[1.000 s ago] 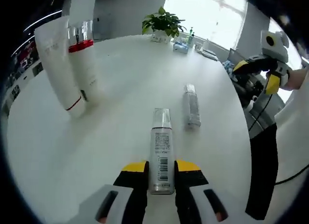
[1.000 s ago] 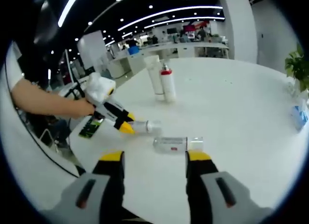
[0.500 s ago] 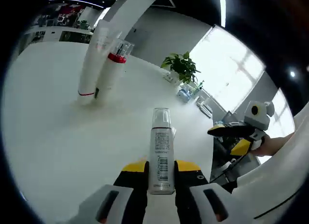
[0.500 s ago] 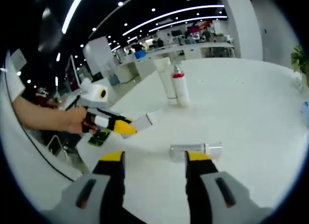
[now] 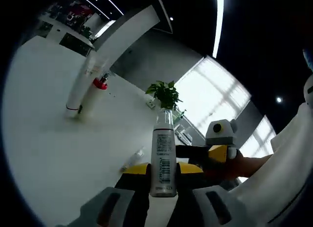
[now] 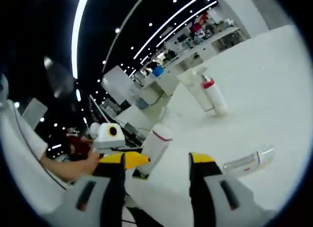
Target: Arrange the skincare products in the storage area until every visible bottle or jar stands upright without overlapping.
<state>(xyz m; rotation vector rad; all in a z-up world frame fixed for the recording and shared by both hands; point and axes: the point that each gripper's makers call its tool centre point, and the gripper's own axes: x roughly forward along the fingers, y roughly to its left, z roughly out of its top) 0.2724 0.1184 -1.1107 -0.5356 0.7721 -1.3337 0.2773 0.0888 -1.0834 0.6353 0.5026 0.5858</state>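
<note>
White cylindrical clear-capped bottle [image 5: 163,158] is sitting clamped in the left hand-held gripper [image 5: 163,174], long axis along its jaws, above the white worktop [image 5: 44,139]; the right hand-held gripper [image 6: 155,164] is gaping empty.

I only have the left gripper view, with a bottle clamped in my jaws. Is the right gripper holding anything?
Observer: No. In the right gripper view the right gripper is open, with nothing between its jaws.
Operator: Where is the lying bottle relative to it?
Observer: The lying bottle is on its side on the table, out past the right jaw and apart from it.
Operator: Is my bottle upright?
Observer: No. The held bottle is tilted and leans the opposite way to the standing red-capped bottle.
</note>
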